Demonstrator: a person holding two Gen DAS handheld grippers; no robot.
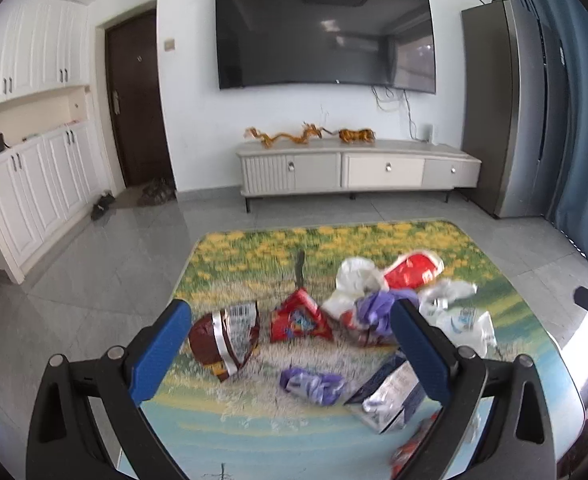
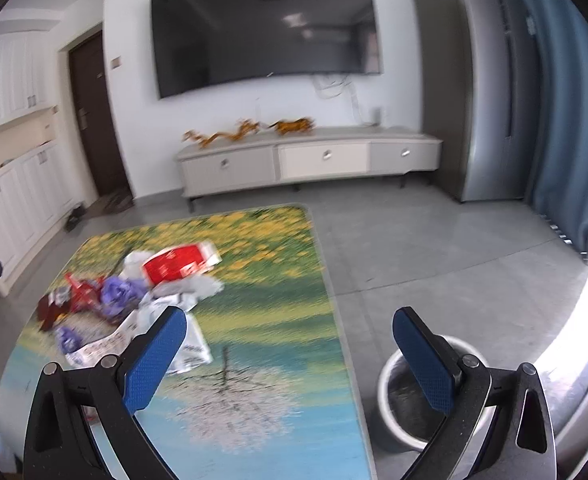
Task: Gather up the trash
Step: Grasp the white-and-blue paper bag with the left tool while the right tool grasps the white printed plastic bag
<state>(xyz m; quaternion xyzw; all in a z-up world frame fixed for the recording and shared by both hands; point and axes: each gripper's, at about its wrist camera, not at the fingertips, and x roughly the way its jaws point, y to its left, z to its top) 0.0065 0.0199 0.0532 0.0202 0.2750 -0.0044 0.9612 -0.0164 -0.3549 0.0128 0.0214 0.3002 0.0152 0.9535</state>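
A heap of trash lies on the table (image 1: 254, 256) with the flower-and-water picture top. In the left wrist view I see a brown foil wrapper (image 1: 224, 338), a red snack packet (image 1: 300, 318), a purple wrapper (image 1: 312, 386), a blue-and-silver carton (image 1: 390, 398), white plastic bags (image 1: 358, 280) and a red-and-white packet (image 1: 414, 270). My left gripper (image 1: 292, 346) is open above the near part of the heap, holding nothing. My right gripper (image 2: 290, 354) is open and empty over the table's right edge (image 2: 342, 320). A grey waste bin (image 2: 406, 404) stands on the floor below its right finger.
A low TV cabinet (image 1: 358, 170) with golden dragon figures stands against the far wall under a large dark TV (image 1: 326, 32). White cupboards (image 1: 34, 184) and a dark door lie to the left. A grey fridge (image 1: 506, 112) and blue curtains are on the right. Grey tiled floor surrounds the table.
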